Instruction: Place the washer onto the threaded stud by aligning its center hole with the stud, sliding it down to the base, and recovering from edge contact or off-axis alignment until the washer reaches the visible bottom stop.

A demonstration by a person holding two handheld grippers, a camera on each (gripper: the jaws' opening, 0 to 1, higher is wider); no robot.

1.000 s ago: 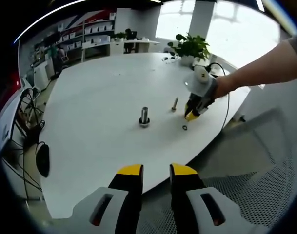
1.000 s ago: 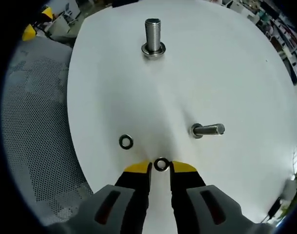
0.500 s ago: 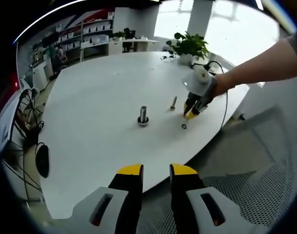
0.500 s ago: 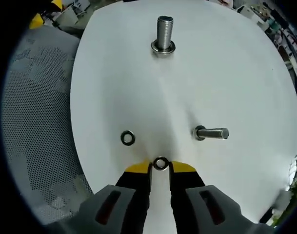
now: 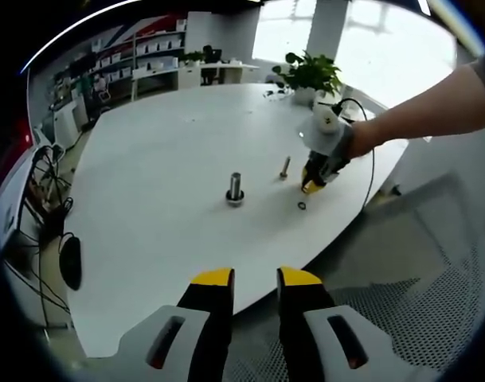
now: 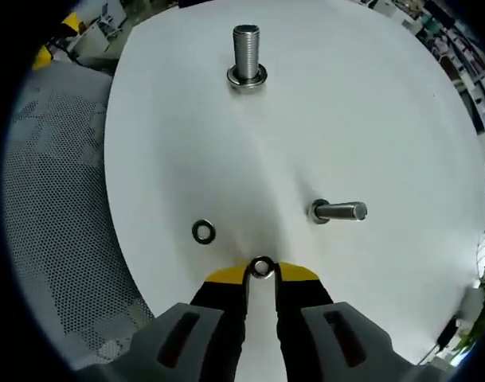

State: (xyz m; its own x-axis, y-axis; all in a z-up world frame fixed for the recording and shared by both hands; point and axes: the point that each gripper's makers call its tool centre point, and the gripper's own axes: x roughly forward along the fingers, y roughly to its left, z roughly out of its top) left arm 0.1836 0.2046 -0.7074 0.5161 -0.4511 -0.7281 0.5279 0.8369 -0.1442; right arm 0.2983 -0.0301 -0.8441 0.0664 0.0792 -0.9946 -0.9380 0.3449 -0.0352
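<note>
In the right gripper view, a small steel washer [image 6: 262, 267] sits between my right gripper's [image 6: 262, 274] yellow tips, and the jaws are shut on it, low over the white table [image 6: 369, 119]. The threaded stud [image 6: 246, 54] stands upright on its base farther ahead, slightly left of the jaw line. A second washer [image 6: 203, 232] lies flat just left of the tips. In the left gripper view, the stud [image 5: 235, 189] stands mid-table, and the right gripper [image 5: 312, 187] is to its right in a person's hand. My left gripper [image 5: 256, 278] hangs open and empty off the table's near edge.
A bolt [image 6: 338, 212] lies on its side right of the right gripper's tips, also seen as the bolt [image 5: 285, 168] between stud and right gripper. A mesh chair [image 6: 59, 239] is beside the table edge. A potted plant [image 5: 310, 78] stands at the far edge.
The right gripper view swayed a little right, then back left, with the washer staying between the tips. The left gripper has held still.
</note>
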